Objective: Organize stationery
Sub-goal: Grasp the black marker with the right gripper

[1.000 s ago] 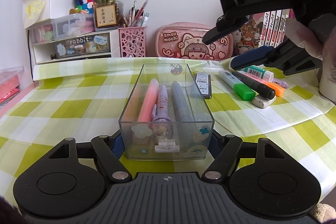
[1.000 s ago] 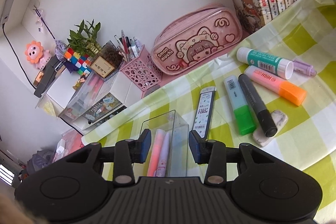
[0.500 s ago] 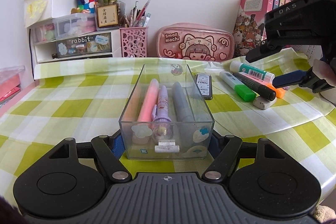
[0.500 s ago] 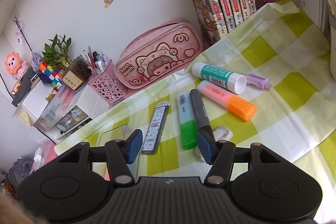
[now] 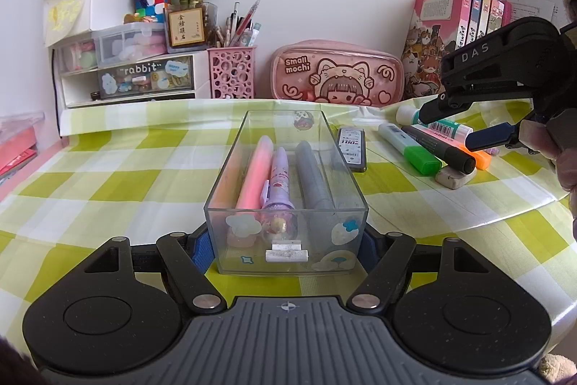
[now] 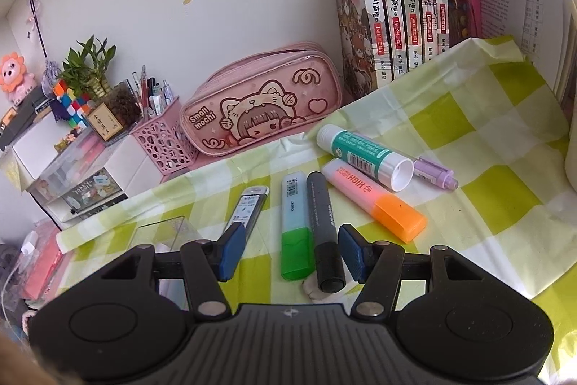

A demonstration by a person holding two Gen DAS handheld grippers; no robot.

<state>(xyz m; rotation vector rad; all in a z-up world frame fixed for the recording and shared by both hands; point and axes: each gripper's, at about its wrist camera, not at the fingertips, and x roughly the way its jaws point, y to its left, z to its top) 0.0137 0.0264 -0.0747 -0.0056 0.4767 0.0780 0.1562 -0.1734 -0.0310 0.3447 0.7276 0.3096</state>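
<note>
**newbie:** So which one do you grab next, and how?

**oldhand:** Your right gripper (image 6: 288,249) is spread wide and holding nothing. It hangs over the loose pile on the checked cloth (image 6: 505,168), and the green highlighter (image 6: 295,222) and black marker (image 6: 322,226) lie side by side between its fingers. Your left gripper (image 5: 286,249) has a finger on each side of the near end of the clear box (image 5: 286,190). The pads look pressed against the walls, so I'd call it clamped on the box, steadying it.

**newbie:** Is the marker tricky?

**oldhand:** Not really. My guess is it's light, stiff and smooth plastic, so it won't bend but it can roll or twist out of a weak pinch. Its capped end rests on the eraser (image 6: 313,289), so it's tipped up a little. Take it across the barrel near the middle, not on the cap. The highlighter is just beside it, nearly touching, so keep your fingers from catching both.

**newbie:** And the others?

**oldhand:** The glue stick (image 6: 364,157) is fatter and round, and it lies on the end of the orange highlighter (image 6: 375,201), so take it before that one. The lead case (image 6: 249,204) is flat and thin, so pinch it by the long edges. The purple pen (image 6: 434,174) is mostly hidden behind the glue.

**newbie:** Any room left in the box?

**oldhand:** It already holds a pink, a purple and a grey pen lying lengthwise. I'd say space is getting tight, so lay each new one parallel to those.
</note>
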